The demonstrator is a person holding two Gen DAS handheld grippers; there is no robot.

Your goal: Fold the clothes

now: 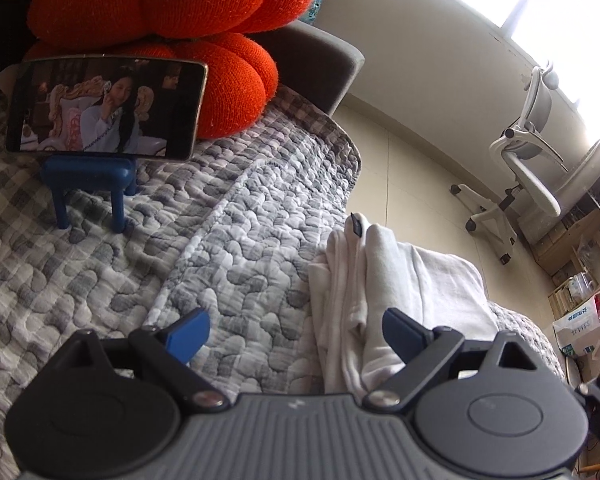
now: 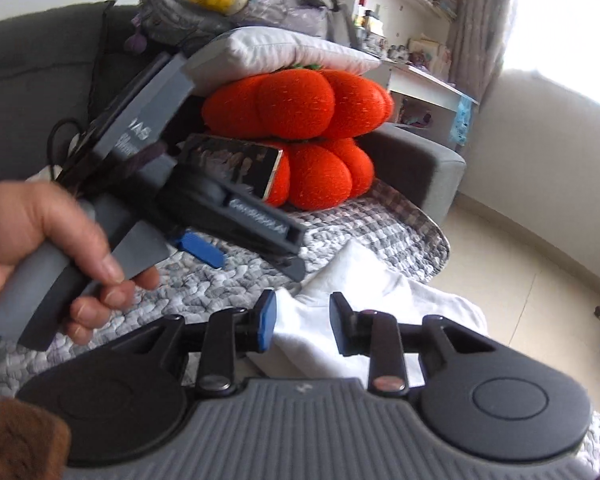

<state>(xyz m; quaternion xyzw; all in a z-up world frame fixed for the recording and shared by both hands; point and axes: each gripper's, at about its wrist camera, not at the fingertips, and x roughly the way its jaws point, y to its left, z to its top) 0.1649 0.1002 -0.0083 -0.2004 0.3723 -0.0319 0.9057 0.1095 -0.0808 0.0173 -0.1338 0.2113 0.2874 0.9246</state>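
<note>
Left gripper (image 1: 296, 336): jaws wide apart, nothing between them. Right gripper (image 2: 303, 322): jaws parted, nothing pinched.

White garment (image 1: 380, 280) lies folded into a narrow bundle on the quilt (image 1: 140, 260), at its right edge near the floor. Judged: folding of this piece is done or nearly so; no other clothes in view.

Writing: phone (image 1: 104, 108) shows video, no legible text. Lettering on the left gripper's body is blurred, unreadable.

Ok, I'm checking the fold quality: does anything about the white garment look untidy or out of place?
Mostly tidy: the white garment lies folded on the grey quilted cover near its edge. One oddity: a small dark tag pokes out at the far end of the fold. Both grippers are open, holding nothing.
</note>
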